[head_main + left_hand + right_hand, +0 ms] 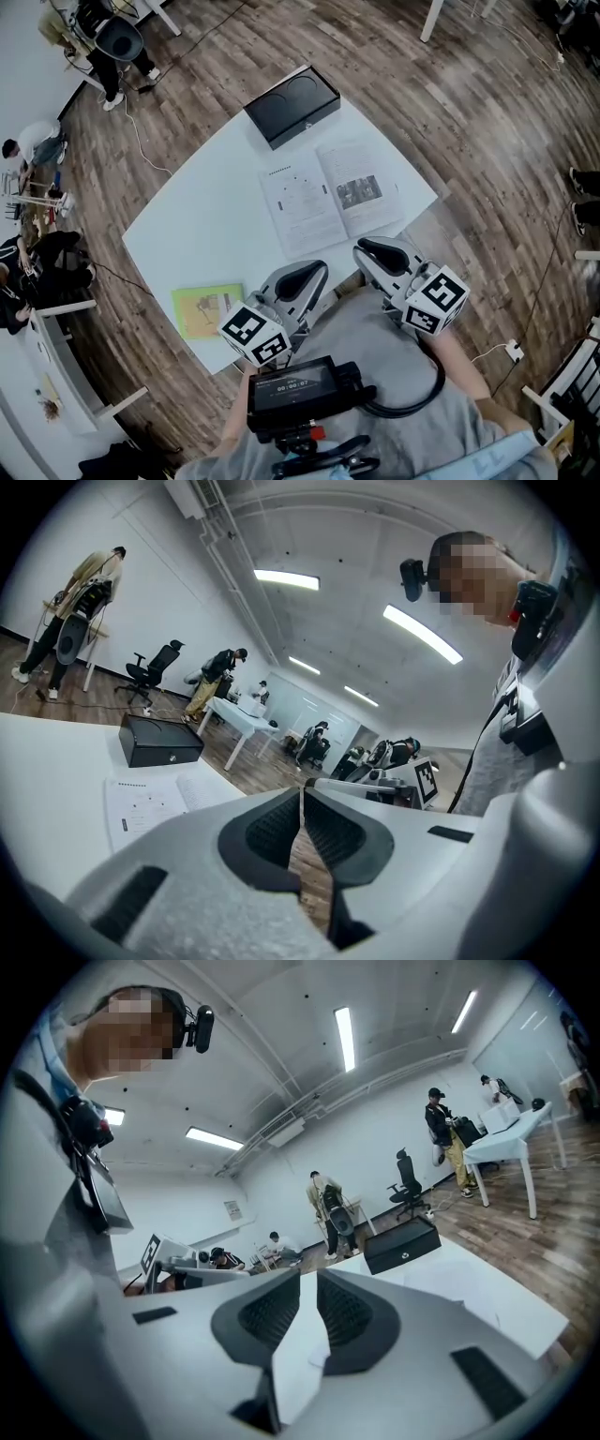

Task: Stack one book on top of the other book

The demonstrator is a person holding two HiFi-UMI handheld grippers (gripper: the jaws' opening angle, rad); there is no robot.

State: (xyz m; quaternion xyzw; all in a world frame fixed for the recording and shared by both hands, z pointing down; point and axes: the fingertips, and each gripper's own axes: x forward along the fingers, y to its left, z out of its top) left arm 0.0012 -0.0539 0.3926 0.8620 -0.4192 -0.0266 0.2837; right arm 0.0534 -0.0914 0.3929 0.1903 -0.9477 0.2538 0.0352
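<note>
The left gripper [317,270] is hanging over the near edge of the white table [202,220], right in front of the person's torso [375,356]. In the left gripper view its ribbed black pads [274,829] are pressing together with nothing between them. The right gripper [367,249] is sitting beside it, to the right. Its jaws are also closed, showing only a thin sliver of table between the pads [352,1314], and they are gripping nothing. Each gripper is carrying a cube with black-and-white square markers.

The two books are lying well apart, neither one on the other. An open book [328,197] is resting flat mid-table, just beyond the right gripper's tips. Its left page is showing lines of print and small diagrams, and its right page is showing a dark photograph. All the text is too small to read. A closed green book [206,309] is lying at the near left corner, just left of the left gripper. Its cover is showing a pale picture, and the title is not legible.

A black box [292,105] is sitting at the far corner. A small pale logo on its side is showing in both gripper views but is unreadable. A chest-mounted screen [302,386] is displaying a row of pale digits, too blurred to read.
</note>
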